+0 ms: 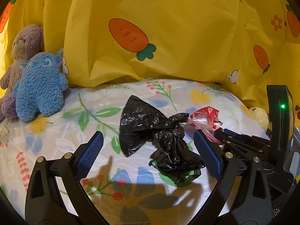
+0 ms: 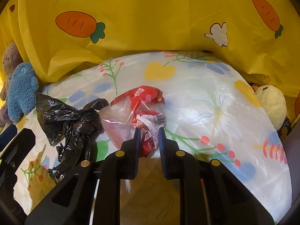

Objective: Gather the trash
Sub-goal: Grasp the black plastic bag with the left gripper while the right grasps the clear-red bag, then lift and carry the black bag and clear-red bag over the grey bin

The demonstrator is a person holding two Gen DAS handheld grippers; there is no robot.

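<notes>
Red wrapper (image 2: 148, 112) clamped in right claw (image 2: 149, 135); left claw (image 1: 148, 142) apart, straddling black bag (image 1: 150, 129).

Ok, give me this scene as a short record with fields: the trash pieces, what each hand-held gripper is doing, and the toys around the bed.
surface: floral pillow against yellow carrot-print bedding
trash 1: crumpled black plastic bag
trash 2: red and clear wrapper, right of the black bag
left hand-held gripper: open, straddling the black bag
right hand-held gripper: shut on the wrapper
toys: blue plush and purple bear at left; cream plush at right
</notes>
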